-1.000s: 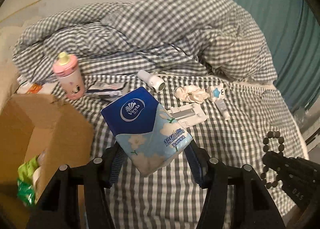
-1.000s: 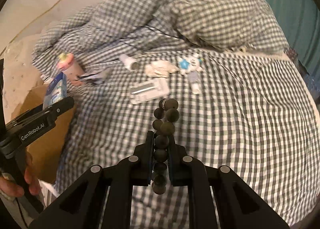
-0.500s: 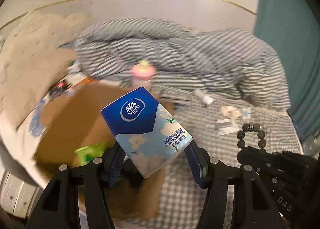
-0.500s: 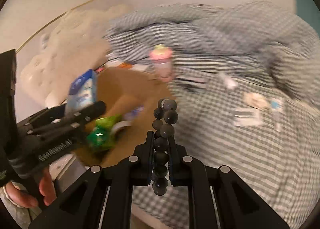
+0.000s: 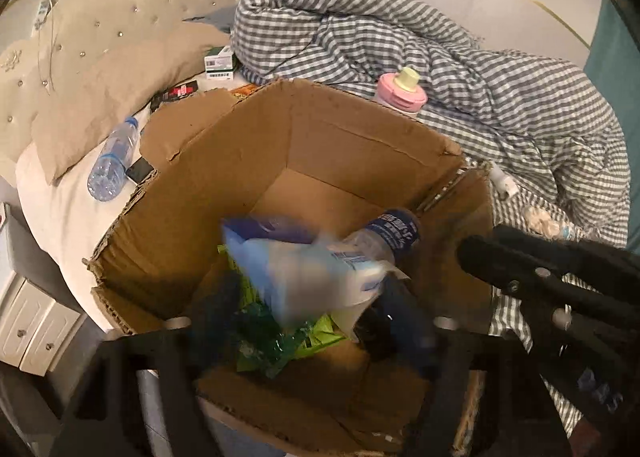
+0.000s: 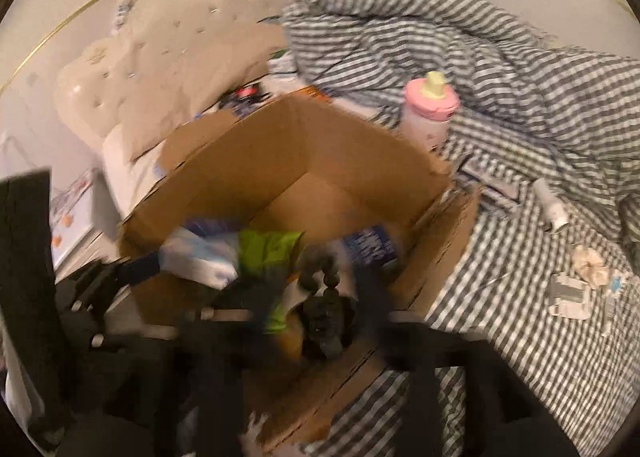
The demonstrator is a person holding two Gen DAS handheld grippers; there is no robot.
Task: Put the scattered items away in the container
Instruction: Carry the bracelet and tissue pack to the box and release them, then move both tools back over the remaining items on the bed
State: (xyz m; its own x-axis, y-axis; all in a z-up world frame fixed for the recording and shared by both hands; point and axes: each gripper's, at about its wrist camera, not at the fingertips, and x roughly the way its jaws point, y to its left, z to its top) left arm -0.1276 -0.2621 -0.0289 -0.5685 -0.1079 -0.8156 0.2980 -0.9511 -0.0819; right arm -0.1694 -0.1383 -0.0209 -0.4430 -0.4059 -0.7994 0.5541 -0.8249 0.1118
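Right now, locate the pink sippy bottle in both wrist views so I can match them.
Left wrist: pink sippy bottle sits upper right of centre, just behind the cardboard box's far wall, partly hidden.
Right wrist: pink sippy bottle upper right of centre, beyond the cardboard box's far corner, on checked bedding.
Shared landmark: the box's far rim.

Dim warm indoor light; both fisheye views are curving and vignetting at edges. Motion blur is smearing everything toward 6 o'clock, right view worse.
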